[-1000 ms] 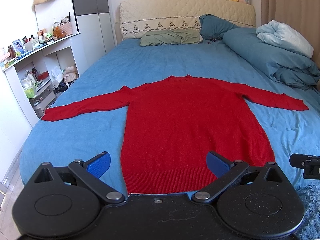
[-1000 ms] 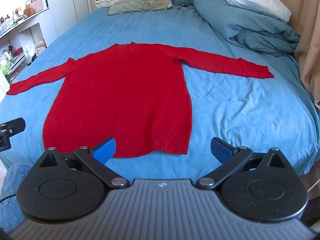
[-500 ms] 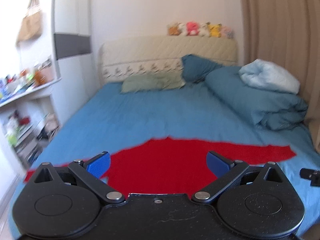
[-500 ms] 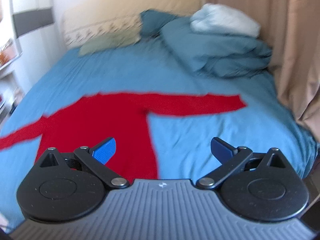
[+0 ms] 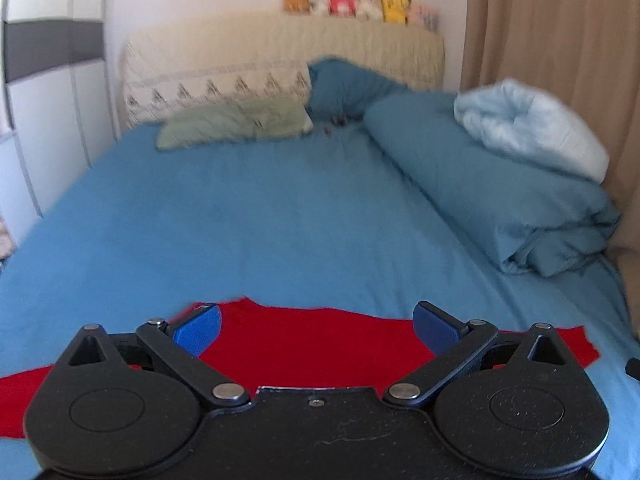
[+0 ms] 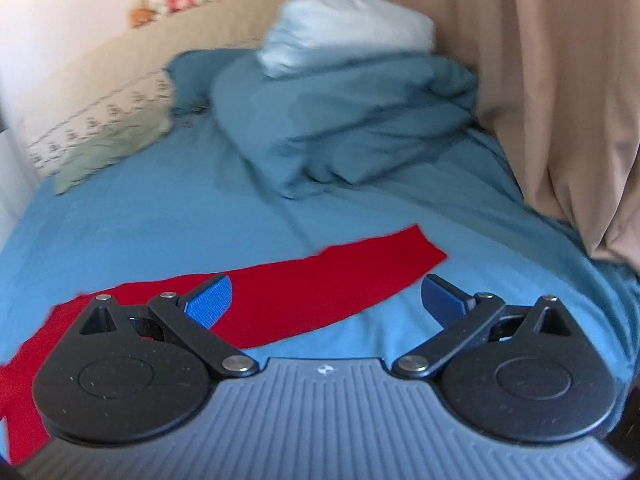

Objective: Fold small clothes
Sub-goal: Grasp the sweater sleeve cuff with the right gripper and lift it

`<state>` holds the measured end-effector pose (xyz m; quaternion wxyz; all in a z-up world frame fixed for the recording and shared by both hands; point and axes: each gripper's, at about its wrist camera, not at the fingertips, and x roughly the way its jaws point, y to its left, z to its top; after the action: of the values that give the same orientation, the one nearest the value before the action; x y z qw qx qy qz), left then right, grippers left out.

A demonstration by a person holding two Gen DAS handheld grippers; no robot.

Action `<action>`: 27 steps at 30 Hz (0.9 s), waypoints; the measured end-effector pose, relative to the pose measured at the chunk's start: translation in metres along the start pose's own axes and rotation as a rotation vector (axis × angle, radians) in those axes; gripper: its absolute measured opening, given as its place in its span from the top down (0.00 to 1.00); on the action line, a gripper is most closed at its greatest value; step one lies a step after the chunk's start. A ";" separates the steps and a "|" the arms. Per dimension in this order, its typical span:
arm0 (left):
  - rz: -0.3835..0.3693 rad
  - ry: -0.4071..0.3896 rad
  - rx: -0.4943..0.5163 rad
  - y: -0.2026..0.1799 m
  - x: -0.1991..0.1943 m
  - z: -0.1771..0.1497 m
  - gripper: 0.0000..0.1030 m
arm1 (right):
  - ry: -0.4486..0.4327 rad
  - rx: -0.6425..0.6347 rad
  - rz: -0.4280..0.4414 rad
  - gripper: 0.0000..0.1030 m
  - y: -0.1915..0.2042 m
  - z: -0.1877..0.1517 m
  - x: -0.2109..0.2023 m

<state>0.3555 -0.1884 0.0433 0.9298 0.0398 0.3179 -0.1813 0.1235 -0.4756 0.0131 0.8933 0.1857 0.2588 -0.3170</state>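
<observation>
Red knit fabric of the sweater [image 5: 304, 344] lies flat on the bed [image 5: 280, 216], just below and ahead of the left hand-held gripper [image 5: 316, 322], whose blue-padded fingers are spread wide with nothing between them. Only the upper edge of the garment, probably the neckline and shoulders, shows in this view; the body is hidden under the tool. The right hand-held gripper [image 6: 326, 298] is also spread and empty, and the sweater's sleeve [image 6: 340, 272] stretches out under it, its cuff ending past the fingers to the right. I judge that the garment is laid out with sleeves extended so that folding can begin from a flat shape, and that the fingers are kept apart to be ready for pinching a sleeve or shoulder. The sweater looks soft, thin and limp, so it should drape when lifted. Beyond both tools lie a rolled blue duvet [image 5: 492, 188], a pale pillow [image 6: 348, 28] and a green pillow [image 5: 236, 124].
</observation>
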 end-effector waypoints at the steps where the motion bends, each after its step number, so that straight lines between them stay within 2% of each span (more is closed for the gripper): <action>1: -0.005 0.022 0.008 -0.005 0.024 0.000 0.00 | 0.005 0.020 -0.017 0.00 -0.006 -0.002 0.020; 7: -0.034 0.146 0.054 -0.035 0.144 -0.021 0.00 | 0.017 0.135 -0.074 0.00 -0.041 -0.034 0.119; 11: -0.049 0.236 0.045 -0.047 0.198 -0.045 0.00 | 0.016 0.200 -0.110 0.00 -0.058 -0.052 0.168; 13: -0.038 0.278 0.045 -0.052 0.217 -0.057 0.00 | 0.014 0.230 -0.118 0.12 -0.065 -0.056 0.188; 18: -0.005 0.364 0.060 -0.059 0.247 -0.076 0.00 | -0.035 0.225 -0.159 0.29 -0.069 -0.057 0.211; 20: 0.005 0.359 0.070 -0.059 0.247 -0.080 0.00 | -0.041 0.210 -0.190 0.45 -0.068 -0.056 0.217; 21: 0.007 0.358 0.074 -0.059 0.246 -0.080 0.00 | -0.036 0.209 -0.204 0.57 -0.069 -0.055 0.219; 22: 0.007 0.364 0.076 -0.059 0.246 -0.080 0.00 | -0.030 0.213 -0.213 0.65 -0.070 -0.054 0.220; 25: 0.006 0.381 0.066 -0.057 0.247 -0.078 0.00 | -0.001 0.227 -0.224 0.78 -0.071 -0.046 0.220; 27: 0.017 0.381 0.047 -0.054 0.255 -0.068 0.02 | 0.014 0.221 -0.228 0.78 -0.066 -0.036 0.215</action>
<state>0.4829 -0.3052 -0.1630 0.8531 0.0978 0.4836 -0.1698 0.2107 -0.6068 -0.1519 0.8238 0.2546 0.2479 -0.4417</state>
